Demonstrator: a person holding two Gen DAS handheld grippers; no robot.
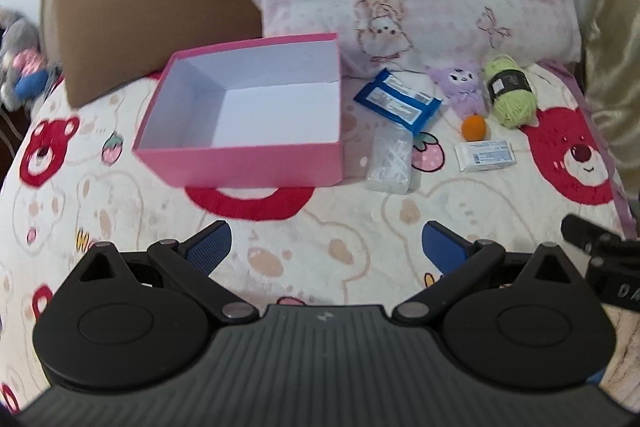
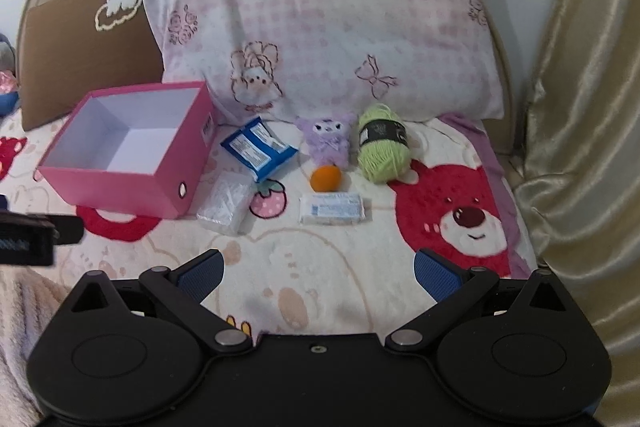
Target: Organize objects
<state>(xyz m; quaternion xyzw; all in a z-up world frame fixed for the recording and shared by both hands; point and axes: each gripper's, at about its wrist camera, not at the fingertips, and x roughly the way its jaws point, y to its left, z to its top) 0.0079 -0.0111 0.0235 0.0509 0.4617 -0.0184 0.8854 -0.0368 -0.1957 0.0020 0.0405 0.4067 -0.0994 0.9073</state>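
On the bed: we see a pink box at 11 o'clock, six small items at 1.
Left tool: released.
Right tool: released.

Saw fleecy, matt blanket under my gripper pads, ribbed blue rubber. Pink box: smooth card. Yarn fuzzy; curtain at blanket's right edge glossy satin.
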